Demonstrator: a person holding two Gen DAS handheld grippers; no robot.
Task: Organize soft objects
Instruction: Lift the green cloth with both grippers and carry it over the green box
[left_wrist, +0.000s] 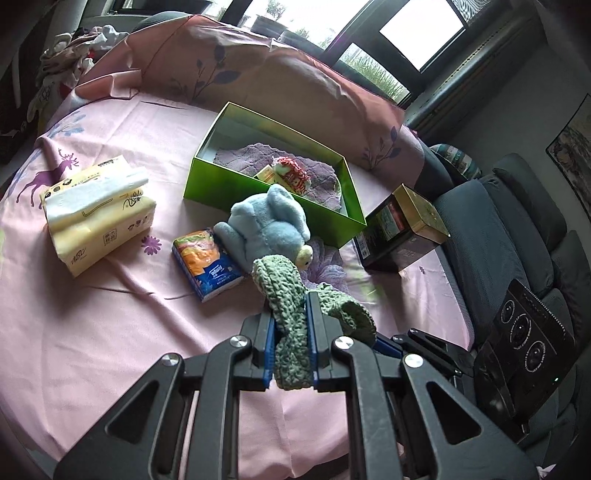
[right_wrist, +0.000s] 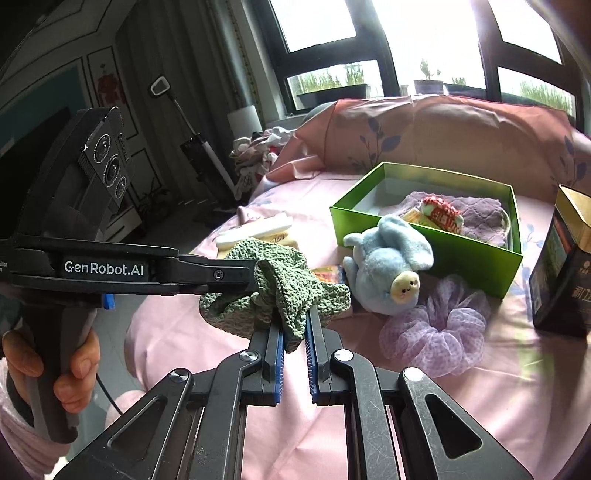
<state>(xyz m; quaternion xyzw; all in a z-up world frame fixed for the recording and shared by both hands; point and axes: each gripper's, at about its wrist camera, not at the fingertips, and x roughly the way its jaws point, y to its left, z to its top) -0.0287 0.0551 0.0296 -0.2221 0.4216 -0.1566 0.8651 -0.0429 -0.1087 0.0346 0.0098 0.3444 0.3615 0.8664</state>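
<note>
Coarse green knitted cloth (left_wrist: 291, 332), fluffy blue plush toy (left_wrist: 269, 225), glossy green cardboard box (left_wrist: 221, 184), smooth pink bedsheet (left_wrist: 92, 325)

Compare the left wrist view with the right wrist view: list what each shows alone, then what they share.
Left wrist only: the orange tissue packet fully visible.

Right wrist only: the purple scrunchie fully visible and the person's hand.

Both: the green knitted cloth, pinched by the left claw and the right claw, the blue plush toy and the green box.

Both wrist cameras look down along their own fingers, close above the pink bed (left_wrist: 92, 332). Both views share the green box (left_wrist: 221, 188) ahead.
</note>
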